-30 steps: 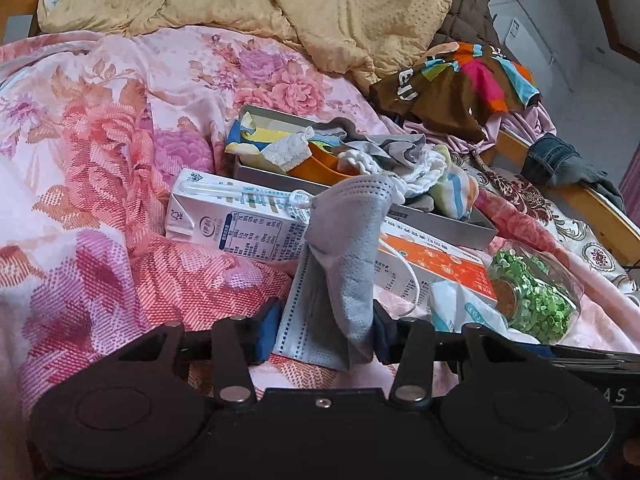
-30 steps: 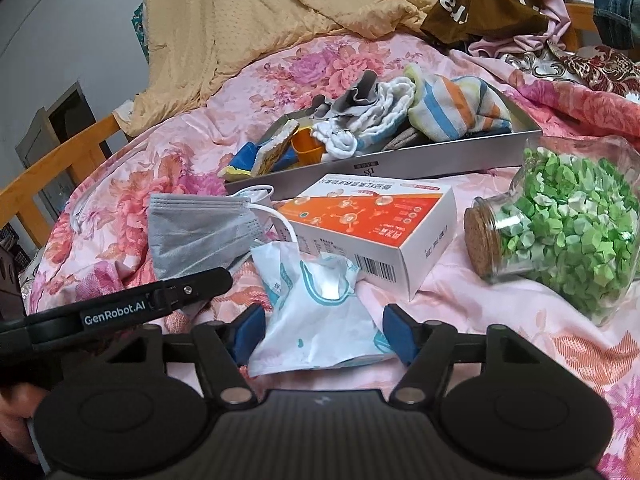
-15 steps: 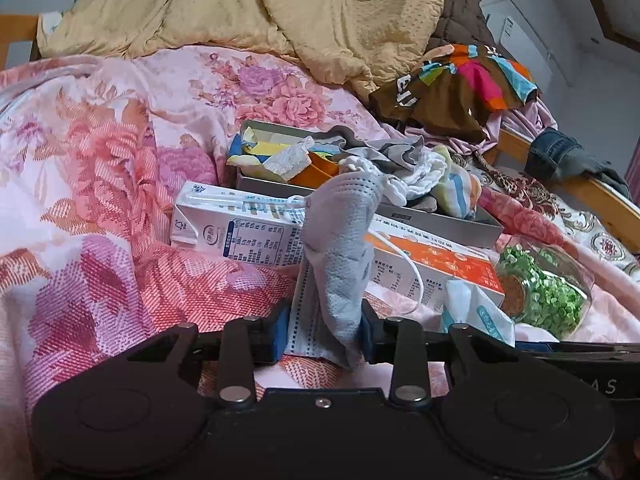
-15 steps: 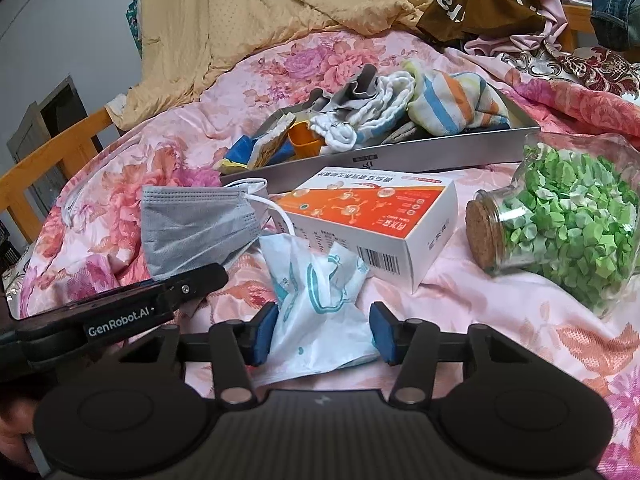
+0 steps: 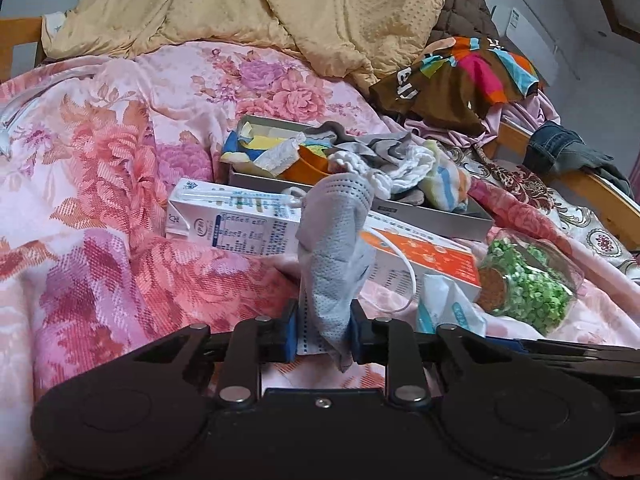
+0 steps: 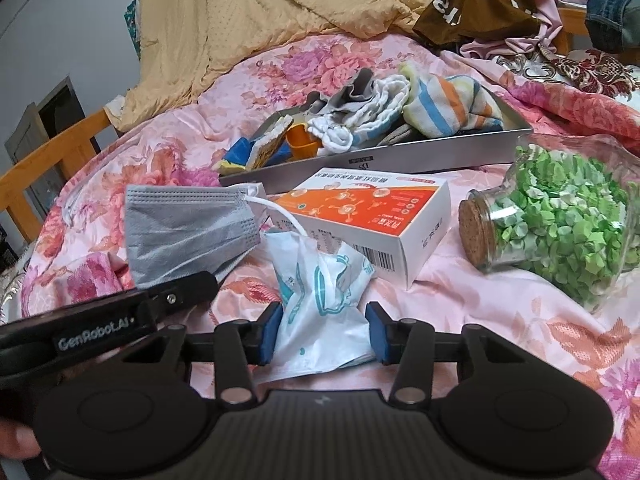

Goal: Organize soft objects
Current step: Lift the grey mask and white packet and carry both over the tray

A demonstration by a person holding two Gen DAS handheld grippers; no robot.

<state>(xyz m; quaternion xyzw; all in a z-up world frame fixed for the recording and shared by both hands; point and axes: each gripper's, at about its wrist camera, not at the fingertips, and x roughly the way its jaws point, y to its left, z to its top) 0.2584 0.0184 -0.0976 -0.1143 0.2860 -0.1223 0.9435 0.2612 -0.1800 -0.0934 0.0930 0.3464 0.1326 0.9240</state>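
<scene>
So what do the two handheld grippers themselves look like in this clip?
Both are matte black, with two round discs on the body, silver rivets on the linkage arms, and blue pads on the fingertips. The left gripper shows white "GenRobot.AI" lettering on its side in the right wrist view. The right gripper has a ribbed dark top. No cables or sleeves show.

Left wrist view: low over the bed (image 5: 120, 208), looking forward along the left claw (image 5: 324, 334) toward the tray (image 5: 440, 220) and the quilt (image 5: 280, 8) at the far end; the mask (image 5: 336, 248) is very near the lens.

Right wrist view: same low height, set to the right, facing forward over the right claw (image 6: 322, 332); the packet (image 6: 324, 312) is nearest.

Shared: mask (image 6: 188, 236), orange box (image 6: 360, 208), jar (image 6: 568, 216), tray (image 6: 400, 160), packet (image 5: 448, 308). The left claw's side (image 6: 132, 312) shows in the right view.
</scene>
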